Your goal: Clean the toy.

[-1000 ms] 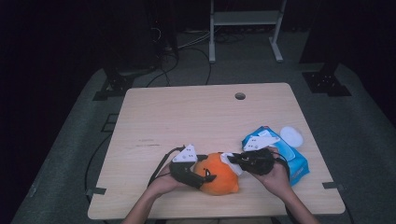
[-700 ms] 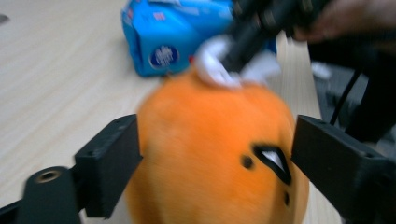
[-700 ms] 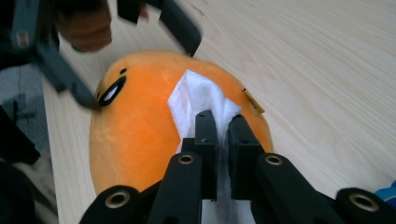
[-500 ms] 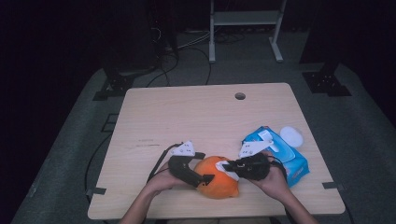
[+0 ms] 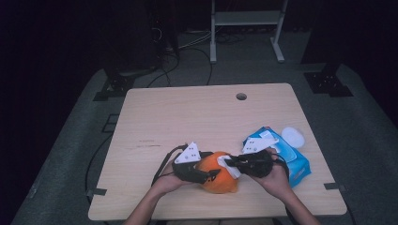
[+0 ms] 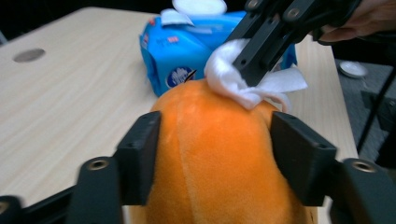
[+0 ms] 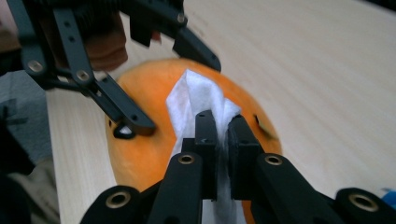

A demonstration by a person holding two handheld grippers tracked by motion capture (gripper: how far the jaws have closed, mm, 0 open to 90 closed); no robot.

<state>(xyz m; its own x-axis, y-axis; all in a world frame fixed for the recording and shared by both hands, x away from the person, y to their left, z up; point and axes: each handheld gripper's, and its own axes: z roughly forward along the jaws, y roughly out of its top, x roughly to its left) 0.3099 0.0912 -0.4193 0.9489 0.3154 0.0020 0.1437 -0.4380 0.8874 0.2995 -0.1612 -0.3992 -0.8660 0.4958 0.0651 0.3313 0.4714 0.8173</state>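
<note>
Left gripper (image 6: 215, 154), jaws just closing, clasps an orange plush toy (image 6: 215, 158); right gripper (image 7: 222, 135) pinches a white wipe (image 7: 196, 100) against it

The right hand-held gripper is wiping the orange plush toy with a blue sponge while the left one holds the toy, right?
Not quite. It is a white wipe, not a blue sponge, pinched in the right hand-held gripper, as the right gripper view shows. The left hand-held gripper does clasp the orange plush toy.

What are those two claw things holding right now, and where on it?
The right gripper pinches a white wipe at its bunched middle. The left gripper has just been closing on the orange plush toy's sides.
</note>
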